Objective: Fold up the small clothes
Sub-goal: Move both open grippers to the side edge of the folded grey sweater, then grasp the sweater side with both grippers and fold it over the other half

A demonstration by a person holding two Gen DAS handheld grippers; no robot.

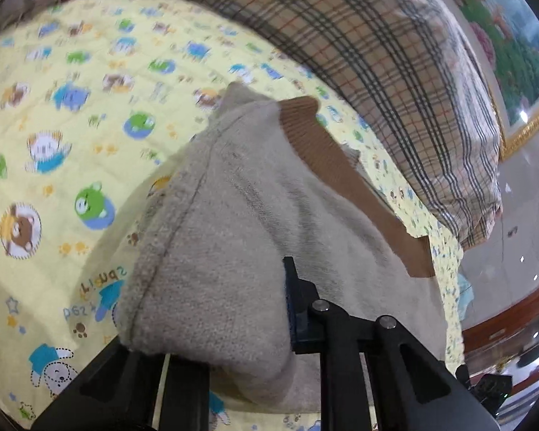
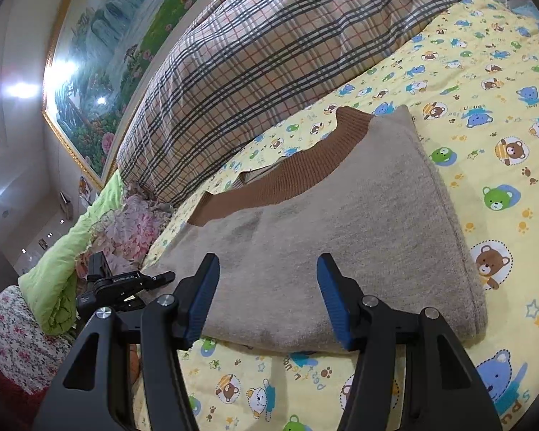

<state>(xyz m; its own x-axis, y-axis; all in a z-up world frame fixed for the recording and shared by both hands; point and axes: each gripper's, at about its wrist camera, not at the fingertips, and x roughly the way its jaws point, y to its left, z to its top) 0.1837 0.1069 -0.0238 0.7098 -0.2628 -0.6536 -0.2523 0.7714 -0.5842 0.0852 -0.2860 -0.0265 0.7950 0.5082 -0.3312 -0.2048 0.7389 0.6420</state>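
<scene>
Beige sweater (image 2: 341, 237): folded on yellow quilt (image 2: 485, 186), near plaid pillow (image 2: 255, 57) | left gripper (image 1: 233, 327): clamped on a lifted sweater fold | right gripper (image 2: 267, 298): jaws apart, empty, at near hem | risk: thick knit may slip out, undoing the fold.

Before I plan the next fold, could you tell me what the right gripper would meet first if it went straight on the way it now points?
Most likely the beige sweater: the right gripper stands open over its near folded edge on the yellow quilt.
</scene>
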